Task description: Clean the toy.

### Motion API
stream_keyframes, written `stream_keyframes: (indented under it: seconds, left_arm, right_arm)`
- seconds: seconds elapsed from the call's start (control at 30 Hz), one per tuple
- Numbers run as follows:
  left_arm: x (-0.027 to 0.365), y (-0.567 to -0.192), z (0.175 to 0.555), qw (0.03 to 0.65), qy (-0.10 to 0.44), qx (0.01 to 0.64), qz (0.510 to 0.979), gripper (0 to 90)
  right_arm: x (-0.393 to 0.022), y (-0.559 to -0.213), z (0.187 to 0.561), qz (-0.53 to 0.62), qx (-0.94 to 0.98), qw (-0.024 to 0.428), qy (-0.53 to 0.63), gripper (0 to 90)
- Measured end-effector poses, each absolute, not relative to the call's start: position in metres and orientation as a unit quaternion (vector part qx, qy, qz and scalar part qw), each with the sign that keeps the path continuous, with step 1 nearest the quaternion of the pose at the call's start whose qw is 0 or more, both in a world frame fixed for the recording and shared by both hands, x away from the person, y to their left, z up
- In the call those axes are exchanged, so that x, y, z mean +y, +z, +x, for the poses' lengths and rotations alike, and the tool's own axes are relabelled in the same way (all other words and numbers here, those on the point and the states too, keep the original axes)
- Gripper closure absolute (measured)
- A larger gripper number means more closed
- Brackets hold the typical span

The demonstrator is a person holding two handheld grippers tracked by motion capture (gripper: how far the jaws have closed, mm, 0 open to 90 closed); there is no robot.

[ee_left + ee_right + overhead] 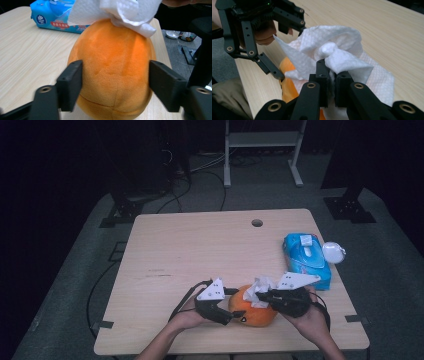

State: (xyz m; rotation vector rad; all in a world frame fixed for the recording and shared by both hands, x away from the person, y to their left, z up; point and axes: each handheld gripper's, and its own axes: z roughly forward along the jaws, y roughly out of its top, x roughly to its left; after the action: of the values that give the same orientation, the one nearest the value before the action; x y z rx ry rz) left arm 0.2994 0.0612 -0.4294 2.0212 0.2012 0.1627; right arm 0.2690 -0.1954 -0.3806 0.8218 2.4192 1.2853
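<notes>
Right tool pinches tissue atop orange plush.

high view dim, room beyond table near black; light falls from above onto tabletop, soft faint shadows; both gripper views brighter, evenly lit; near jaws blurred at bottom edge; orange plush toy sharp; white tissue slightly overexposed

A plush fruit is lying near the front edge of the bench, with a tissue resting on top of it. The left tool is sitting at its left, the right tool above it. A wipes pack is lying behind and right, near the bench's right edge.
</notes>
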Motion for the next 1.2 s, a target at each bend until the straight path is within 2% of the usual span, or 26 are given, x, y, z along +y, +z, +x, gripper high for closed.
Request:
stream_keyframes:
  seconds: [0.1,0.23,0.4,0.5,0.57,0.63,0.67,0.8,0.87,1.0,1.07,1.2]
  left_arm:
    - [0.058,-0.427,0.296,0.529,0.073,0.081,0.841,34.3]
    - [0.052,-0.426,0.292,0.523,0.079,0.066,0.846,34.4]
    - [0.056,-0.43,0.294,0.525,0.071,0.074,0.845,33.5]
    - [0.058,-0.432,0.298,0.53,0.065,0.084,0.841,26.1]
    - [0.056,-0.436,0.3,0.521,0.062,0.1,0.846,16.9]
    - [0.054,-0.441,0.301,0.509,0.059,0.1,0.853,15.5]
    - [0.054,-0.443,0.301,0.51,0.058,0.099,0.852,16.4]
    - [0.054,-0.439,0.299,0.515,0.062,0.091,0.85,29.6]
    - [0.053,-0.437,0.297,0.514,0.065,0.085,0.851,32.6]
    - [0.051,-0.435,0.294,0.514,0.068,0.079,0.852,33.6]
    - [0.048,-0.435,0.293,0.513,0.067,0.073,0.853,33.6]
    - [0.052,-0.441,0.296,0.509,0.064,0.081,0.855,33.4]
  right_arm:
    - [-0.189,-0.373,0.262,0.273,0.836,0.147,0.454,83.2]
    - [-0.169,-0.373,0.256,0.246,0.847,0.146,0.449,83.3]
    - [-0.177,-0.376,0.263,0.261,0.844,0.141,0.446,83.4]
    - [-0.193,-0.376,0.268,0.284,0.84,0.136,0.442,83.3]
    - [-0.2,-0.379,0.272,0.294,0.836,0.131,0.444,83.3]
    - [-0.205,-0.38,0.274,0.303,0.834,0.132,0.443,83.3]
    - [-0.206,-0.38,0.274,0.306,0.832,0.131,0.443,83.3]
    - [-0.207,-0.379,0.274,0.306,0.834,0.135,0.439,83.2]
    - [-0.206,-0.376,0.272,0.303,0.833,0.139,0.441,83.3]
    - [-0.196,-0.371,0.265,0.283,0.837,0.144,0.445,83.3]
    - [-0.184,-0.37,0.261,0.259,0.842,0.131,0.455,83.3]
    - [-0.181,-0.369,0.262,0.258,0.849,0.146,0.438,83.3]
